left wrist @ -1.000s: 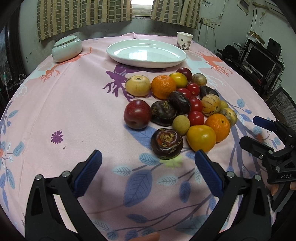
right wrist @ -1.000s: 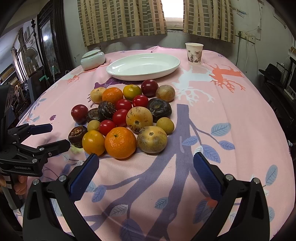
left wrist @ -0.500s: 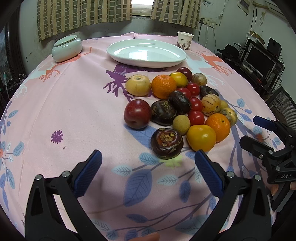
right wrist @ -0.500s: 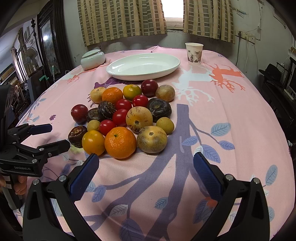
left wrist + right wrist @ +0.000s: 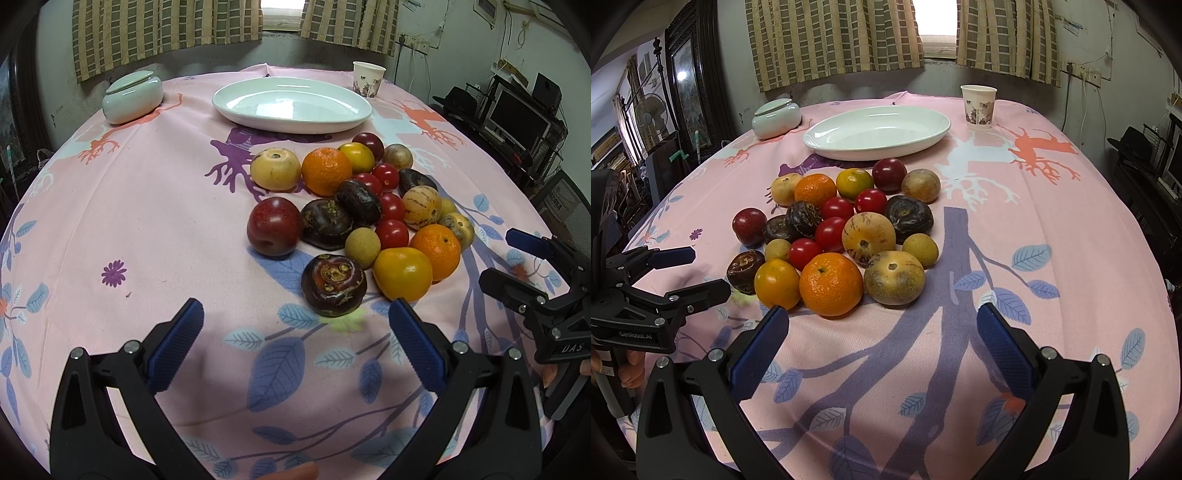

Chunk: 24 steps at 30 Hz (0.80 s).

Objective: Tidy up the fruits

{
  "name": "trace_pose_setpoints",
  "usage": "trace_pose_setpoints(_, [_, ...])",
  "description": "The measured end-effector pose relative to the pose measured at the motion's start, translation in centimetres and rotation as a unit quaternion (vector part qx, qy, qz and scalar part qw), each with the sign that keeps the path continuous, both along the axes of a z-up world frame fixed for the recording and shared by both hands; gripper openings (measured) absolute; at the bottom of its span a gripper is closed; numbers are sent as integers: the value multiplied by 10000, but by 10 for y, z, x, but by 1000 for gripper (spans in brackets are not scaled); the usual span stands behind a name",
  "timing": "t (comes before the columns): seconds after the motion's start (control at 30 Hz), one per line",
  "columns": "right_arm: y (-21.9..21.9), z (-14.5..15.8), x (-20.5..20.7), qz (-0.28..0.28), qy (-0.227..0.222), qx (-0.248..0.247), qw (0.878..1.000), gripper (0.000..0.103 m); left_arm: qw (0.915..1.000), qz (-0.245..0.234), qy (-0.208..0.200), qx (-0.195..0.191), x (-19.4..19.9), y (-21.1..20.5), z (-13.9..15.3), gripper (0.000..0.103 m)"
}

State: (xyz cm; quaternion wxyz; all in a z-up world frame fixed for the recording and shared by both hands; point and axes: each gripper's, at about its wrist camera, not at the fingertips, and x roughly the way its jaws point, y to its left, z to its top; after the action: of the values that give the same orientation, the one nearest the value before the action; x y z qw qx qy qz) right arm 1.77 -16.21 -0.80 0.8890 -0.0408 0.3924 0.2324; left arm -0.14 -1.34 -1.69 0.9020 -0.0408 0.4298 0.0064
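Note:
A pile of mixed fruit lies on the pink tablecloth: oranges, red tomatoes, dark water chestnuts, a red plum and yellow-brown melons. Behind the pile sits an empty white oval plate. My left gripper is open just short of the nearest dark chestnut, holding nothing. My right gripper is open just short of the front orange and melon, also holding nothing. Each gripper shows at the edge of the other's view.
A pale green lidded dish stands at the back left and a paper cup at the back right. The round table drops away on all sides. Shelves with electronics stand to the right.

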Motion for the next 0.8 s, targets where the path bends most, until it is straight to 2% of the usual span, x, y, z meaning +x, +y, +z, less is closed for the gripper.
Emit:
trace_pose_setpoints(0.07, [0, -3, 5, -105, 164, -55, 9998, 102, 10000, -5, 31, 55, 1, 0, -2, 101])
trace_pose_setpoints(0.13, [2, -5, 6, -153, 227, -243, 9993, 102, 9999, -117, 66, -64, 2, 1, -3, 101])
trace_pose_setpoints(0.2, [2, -1, 5, -42, 180, -253, 9995, 102, 9996, -227, 54, -143, 4, 2, -2, 101])
trace_pose_setpoints(0.3, [0, 9, 0, 62, 52, -392, 9992, 102, 9996, -257, 88, 29, 4, 2, -2, 101])
trace_pose_setpoints(0.43, [-4, 21, 2, 263, -10, -374, 9990, 102, 9988, -297, 389, -3, 7, 4, -5, 101])
trace_pose_setpoints(0.57, [-11, 21, 5, 279, 16, -70, 9996, 102, 9977, -380, 509, 226, 12, -4, -9, 101])
trace_pose_setpoints(0.67, [-16, 14, 10, 242, 171, 117, 9995, 102, 9966, -370, 625, 401, 18, -8, -11, 86])
trace_pose_setpoints(0.77, [-21, 12, 13, 250, 253, 312, 9989, 102, 9956, -469, 755, 291, 28, -12, -9, 77])
trace_pose_setpoints(0.8, [-22, 12, 15, 252, 269, 372, 9986, 102, 9954, -498, 763, 284, 31, -14, -8, 71])
